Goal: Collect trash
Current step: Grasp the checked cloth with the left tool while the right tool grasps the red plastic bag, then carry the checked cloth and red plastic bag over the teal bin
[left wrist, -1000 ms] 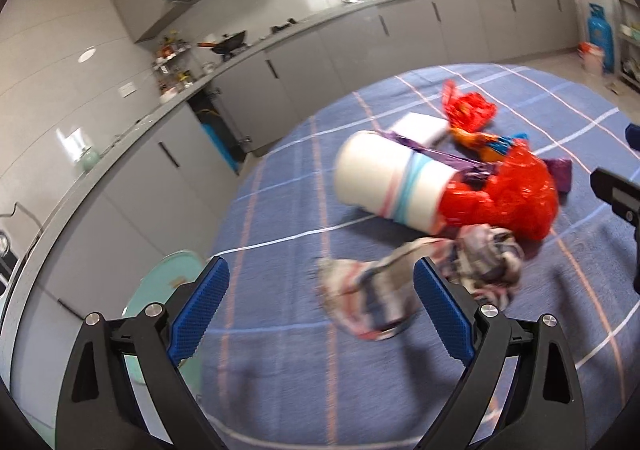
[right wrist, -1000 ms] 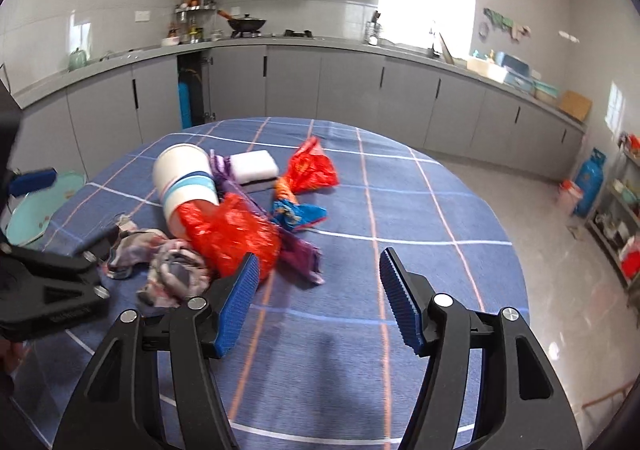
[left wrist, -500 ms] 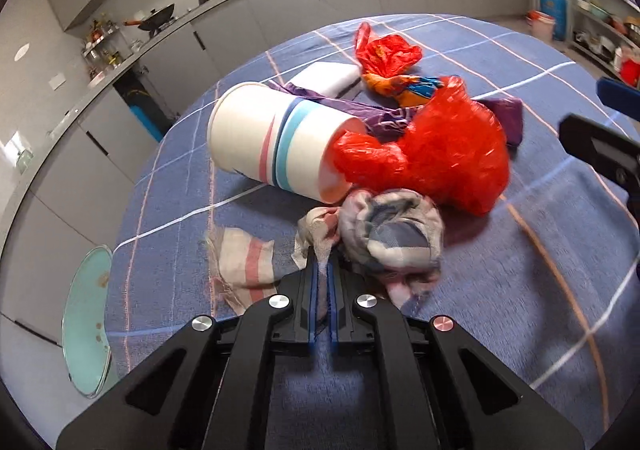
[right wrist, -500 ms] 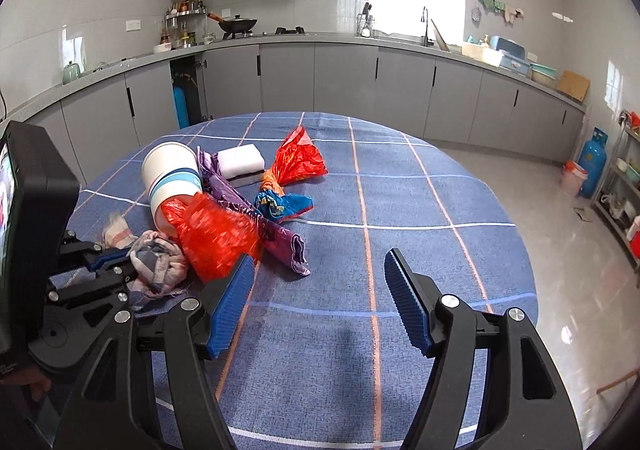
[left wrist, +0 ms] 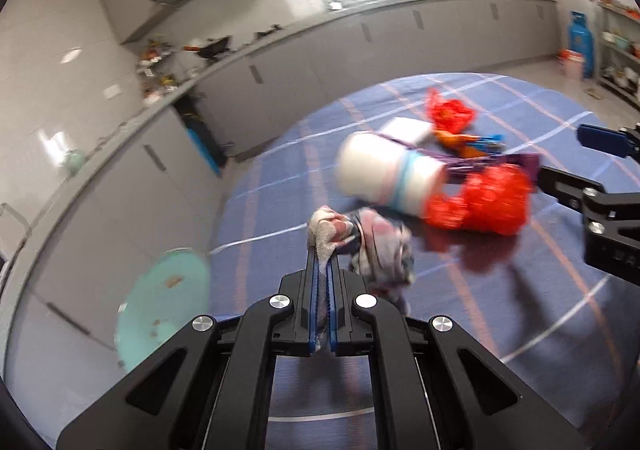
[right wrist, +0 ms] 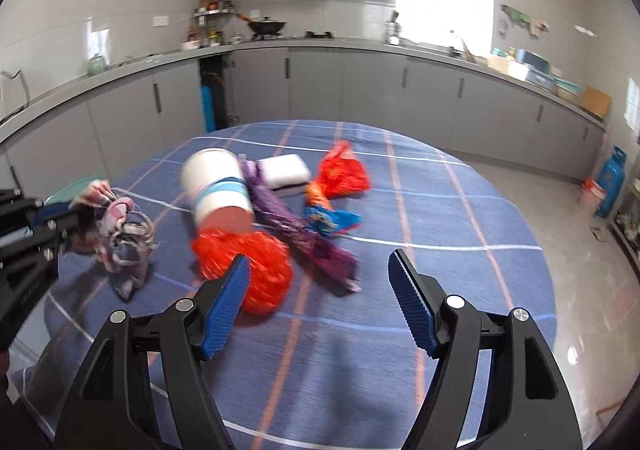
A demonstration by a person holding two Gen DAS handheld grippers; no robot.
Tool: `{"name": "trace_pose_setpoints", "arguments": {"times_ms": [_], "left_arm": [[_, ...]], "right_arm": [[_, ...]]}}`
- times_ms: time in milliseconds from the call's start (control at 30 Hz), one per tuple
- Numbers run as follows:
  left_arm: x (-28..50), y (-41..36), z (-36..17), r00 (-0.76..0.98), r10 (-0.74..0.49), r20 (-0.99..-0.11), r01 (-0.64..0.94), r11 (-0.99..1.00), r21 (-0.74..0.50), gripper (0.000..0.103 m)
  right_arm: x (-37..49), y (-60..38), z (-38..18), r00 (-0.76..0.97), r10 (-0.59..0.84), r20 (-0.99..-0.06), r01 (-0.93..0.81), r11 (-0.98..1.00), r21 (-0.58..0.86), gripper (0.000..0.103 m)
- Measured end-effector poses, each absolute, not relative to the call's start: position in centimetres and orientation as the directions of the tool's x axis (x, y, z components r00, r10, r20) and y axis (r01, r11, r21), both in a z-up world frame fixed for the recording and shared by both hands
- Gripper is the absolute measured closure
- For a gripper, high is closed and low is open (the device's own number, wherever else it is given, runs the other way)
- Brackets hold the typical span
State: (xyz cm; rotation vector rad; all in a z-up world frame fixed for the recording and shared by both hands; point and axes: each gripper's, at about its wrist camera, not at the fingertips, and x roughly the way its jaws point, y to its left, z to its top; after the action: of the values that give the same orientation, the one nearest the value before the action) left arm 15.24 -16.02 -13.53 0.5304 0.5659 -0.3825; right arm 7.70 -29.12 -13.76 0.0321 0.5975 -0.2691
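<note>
My left gripper (left wrist: 323,250) is shut on a crumpled striped rag (left wrist: 376,246), which hangs lifted off the blue checked tablecloth (left wrist: 500,314); the same rag (right wrist: 124,234) shows at the left of the right wrist view. Beyond it a white paper cup (left wrist: 384,175) lies on its side against a red plastic bag (left wrist: 488,205). My right gripper (right wrist: 318,274) hovers over the cloth with its jaws opening and nothing between them; the red bag (right wrist: 260,270) lies just past its left finger. A purple wrapper (right wrist: 304,234), a second red bag (right wrist: 344,173), a blue-orange wrapper (right wrist: 328,217) and a white sponge (right wrist: 284,169) lie further back.
A pale green round lid or bin (left wrist: 164,302) sits below the table's left edge. Grey kitchen cabinets (right wrist: 360,89) run round behind the table. A blue gas cylinder (right wrist: 612,181) stands on the floor at the right.
My left gripper went from wide open to shut on the rag, then raised it and drew it back from the cup. The right jaws have spread slightly wider.
</note>
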Motion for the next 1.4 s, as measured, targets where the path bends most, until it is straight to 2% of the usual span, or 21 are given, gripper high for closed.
{"name": "trace_pose_setpoints", "arguments": {"times_ms": [167,300,333,367,467,533,1000,1400], "left_arm": [[16.2,-13.6,-13.1,0.818,-0.135,-0.559,0.402,0.829,0.388,0.099],[16.7,-12.9,-13.6,0.817,-0.116,-0.564,0.386,0.838,0.386,0.099],[16.8,-12.7,-13.8,0.815,-0.114,-0.569,0.385,0.84,0.383,0.099],[17.0,-12.7,-14.0,0.812,-0.114,-0.572,0.385,0.842,0.378,0.099],[17.1,-12.7,-14.3,0.805,-0.121,-0.582,0.389,0.847,0.362,0.099],[17.2,-12.5,-14.1,0.803,-0.128,-0.582,0.389,0.853,0.349,0.099],[16.7,-9.7,-11.3,0.844,-0.083,-0.529,0.298,0.893,0.336,0.099],[17.2,-5.7,-9.8,0.865,-0.029,-0.501,0.219,0.921,0.324,0.099]], "right_arm": [[9.7,-27.3,-13.9,0.787,-0.196,-0.585,0.198,0.978,-0.062,0.032],[11.4,-26.5,-15.0,0.745,-0.189,-0.64,0.182,0.98,-0.077,0.034],[11.6,-26.4,-15.3,0.735,-0.185,-0.652,0.18,0.981,-0.075,0.039],[11.9,-26.4,-15.6,0.721,-0.182,-0.669,0.178,0.981,-0.075,0.054],[12.2,-26.6,-16.2,0.697,-0.166,-0.698,0.169,0.983,-0.065,0.08],[12.0,-26.5,-16.2,0.697,-0.162,-0.699,0.168,0.984,-0.06,0.092],[9.2,-22.3,-10.8,0.792,-0.192,-0.579,0.148,0.981,-0.124,0.095],[11.0,-18.4,-9.5,0.829,-0.122,-0.546,0.057,0.989,-0.136,0.095]]}}
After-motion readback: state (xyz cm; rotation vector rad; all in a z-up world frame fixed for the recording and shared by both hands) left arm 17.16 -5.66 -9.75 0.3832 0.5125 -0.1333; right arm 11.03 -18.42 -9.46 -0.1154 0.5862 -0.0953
